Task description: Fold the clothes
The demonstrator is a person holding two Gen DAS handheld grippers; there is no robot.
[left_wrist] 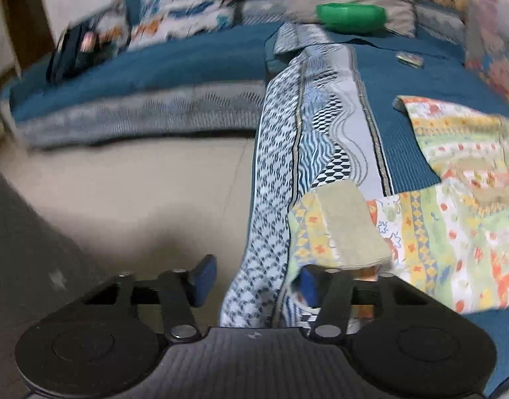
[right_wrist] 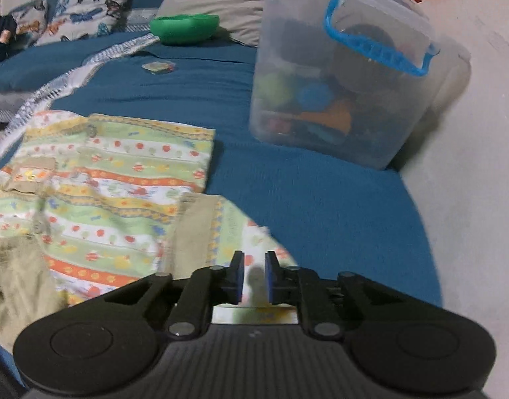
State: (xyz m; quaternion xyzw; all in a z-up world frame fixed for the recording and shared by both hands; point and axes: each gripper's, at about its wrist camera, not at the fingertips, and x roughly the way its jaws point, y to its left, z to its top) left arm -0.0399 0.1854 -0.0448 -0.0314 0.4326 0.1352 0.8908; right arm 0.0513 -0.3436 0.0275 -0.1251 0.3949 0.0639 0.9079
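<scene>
A pale yellow-green patterned garment [left_wrist: 454,219] with tan cuffs lies on the blue bed; it also shows in the right wrist view [right_wrist: 114,186]. My left gripper [left_wrist: 254,282] is open, its jaws wide apart, at the bed's near edge; a tan-cuffed sleeve end [left_wrist: 351,229] lies over its right finger [left_wrist: 309,284]. My right gripper [right_wrist: 254,276] has its jaws slightly apart, hovering just above the garment's near hem beside a tan cuff [right_wrist: 191,232], holding nothing.
A blue-and-white patterned cloth [left_wrist: 307,139] hangs over the bed edge [left_wrist: 148,116] to the floor [left_wrist: 138,193]. A clear bin [right_wrist: 347,76] of toys stands at the right. A green tub [right_wrist: 184,28], pillows [right_wrist: 84,3] and a small packet [right_wrist: 158,66] lie farther back.
</scene>
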